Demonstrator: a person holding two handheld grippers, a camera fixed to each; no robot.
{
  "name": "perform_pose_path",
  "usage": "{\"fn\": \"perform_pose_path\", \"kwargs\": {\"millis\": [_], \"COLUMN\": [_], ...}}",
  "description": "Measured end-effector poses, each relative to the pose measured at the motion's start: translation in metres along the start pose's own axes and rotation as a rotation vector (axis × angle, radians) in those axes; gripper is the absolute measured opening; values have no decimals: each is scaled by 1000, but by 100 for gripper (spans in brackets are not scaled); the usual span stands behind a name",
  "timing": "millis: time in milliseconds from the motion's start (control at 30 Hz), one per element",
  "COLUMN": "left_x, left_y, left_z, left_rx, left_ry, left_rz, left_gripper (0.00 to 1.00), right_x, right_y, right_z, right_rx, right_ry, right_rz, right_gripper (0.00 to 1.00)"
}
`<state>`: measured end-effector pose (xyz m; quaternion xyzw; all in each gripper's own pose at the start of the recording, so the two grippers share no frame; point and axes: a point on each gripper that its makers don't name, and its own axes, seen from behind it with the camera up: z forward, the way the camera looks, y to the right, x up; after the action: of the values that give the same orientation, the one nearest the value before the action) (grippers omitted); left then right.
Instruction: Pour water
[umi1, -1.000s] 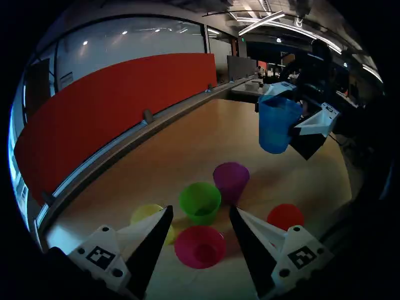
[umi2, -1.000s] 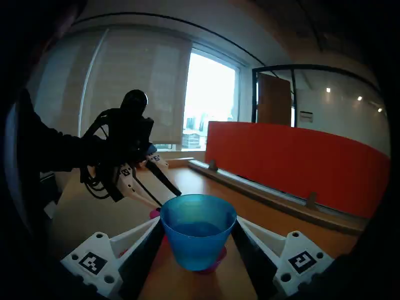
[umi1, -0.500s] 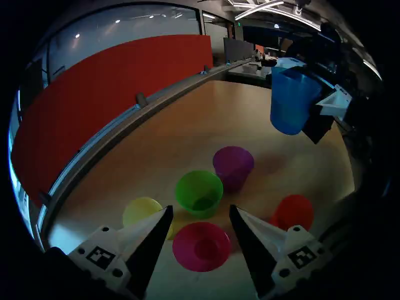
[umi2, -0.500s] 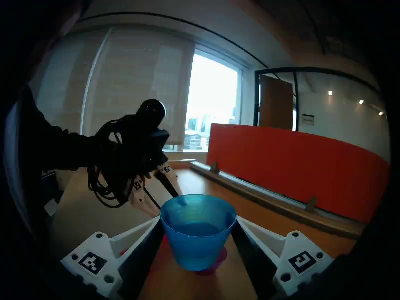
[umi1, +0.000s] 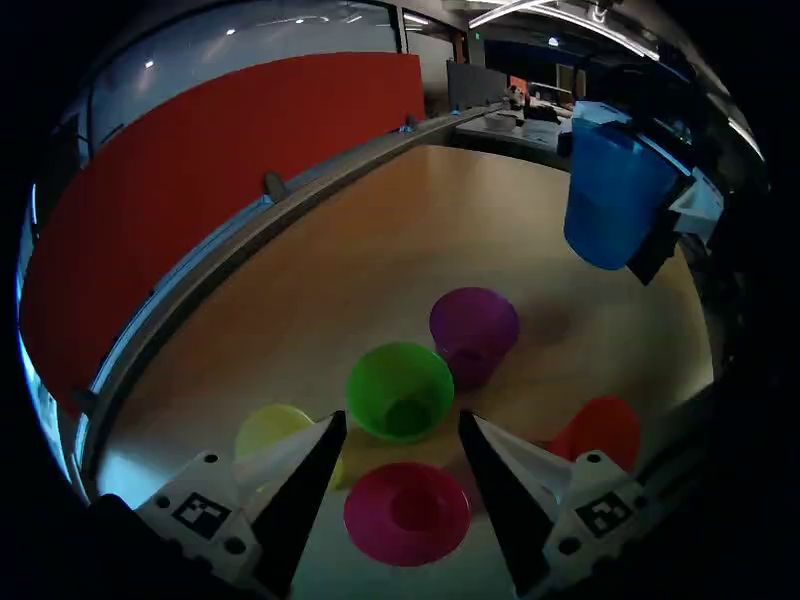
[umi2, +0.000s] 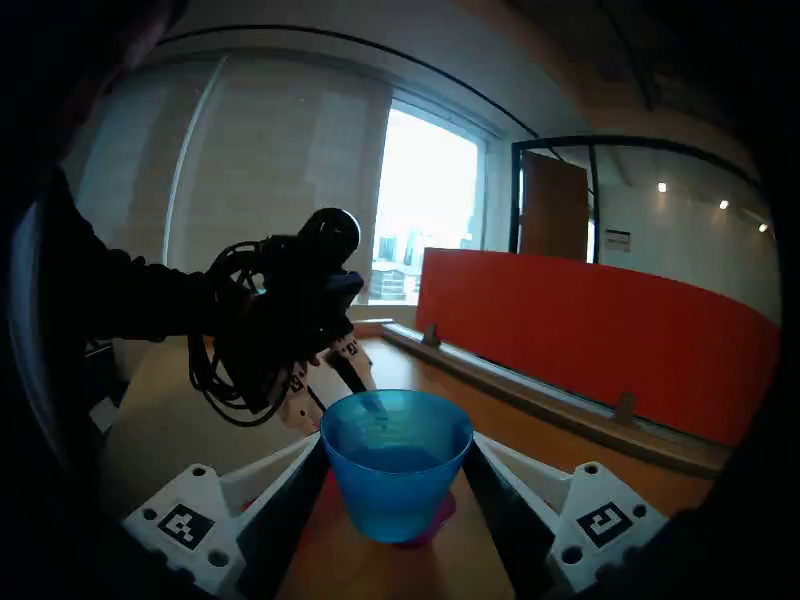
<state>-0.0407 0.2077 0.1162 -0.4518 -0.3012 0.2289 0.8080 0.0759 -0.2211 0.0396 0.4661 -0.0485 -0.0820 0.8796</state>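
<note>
My right gripper (umi2: 398, 470) is shut on a blue cup (umi2: 397, 475) holding water, kept upright in the air above the wooden table (umi2: 500, 420). In the left gripper view the same blue cup (umi1: 615, 195) hangs at the upper right, high over the table. My left gripper (umi1: 400, 440) is open above a cluster of cups: a green cup (umi1: 400, 390) just beyond its fingertips, a magenta cup (umi1: 407, 512) between the fingers, a purple cup (umi1: 473, 333) farther off, a yellow cup (umi1: 265, 432) at the left and a red cup (umi1: 603, 432) at the right.
A red partition (umi1: 220, 170) with a grey rail runs along the far side of the table (umi1: 400, 250). In the right gripper view the left gripper (umi2: 330, 375), held by a dark-sleeved hand (umi2: 150, 300), hangs ahead, with a bright window (umi2: 425, 215) behind.
The left gripper has moved forward and down over the cups, so the magenta cup now lies between its fingers. The blue cup has shifted right and up in its view. The right gripper stays steady.
</note>
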Motion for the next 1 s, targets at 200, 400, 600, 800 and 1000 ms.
{"fn": "perform_pose_path", "kwargs": {"millis": [200, 400, 600, 800, 1000], "left_x": [-2, -3, -4, -5, -8], "left_y": [-1, -1, -2, -3, -1], "left_z": [7, 13, 18, 21, 26], "left_rx": [5, 7, 8, 9, -1], "left_ry": [-28, -55, -76, -98, -126], "left_rz": [-2, -5, -15, -14, -28], "left_gripper": [83, 83, 83, 83, 83], "right_x": [-1, -2, -5, -6, -7], "right_y": [1, 0, 0, 0, 0], "right_z": [-1, -2, -3, -3, -1], "right_rx": [-1, 3, 4, 5, 8], "right_ry": [1, -1, -2, -3, -4], "right_rz": [1, 0, 2, 3, 5], "right_gripper": [90, 90, 90, 90, 90]}}
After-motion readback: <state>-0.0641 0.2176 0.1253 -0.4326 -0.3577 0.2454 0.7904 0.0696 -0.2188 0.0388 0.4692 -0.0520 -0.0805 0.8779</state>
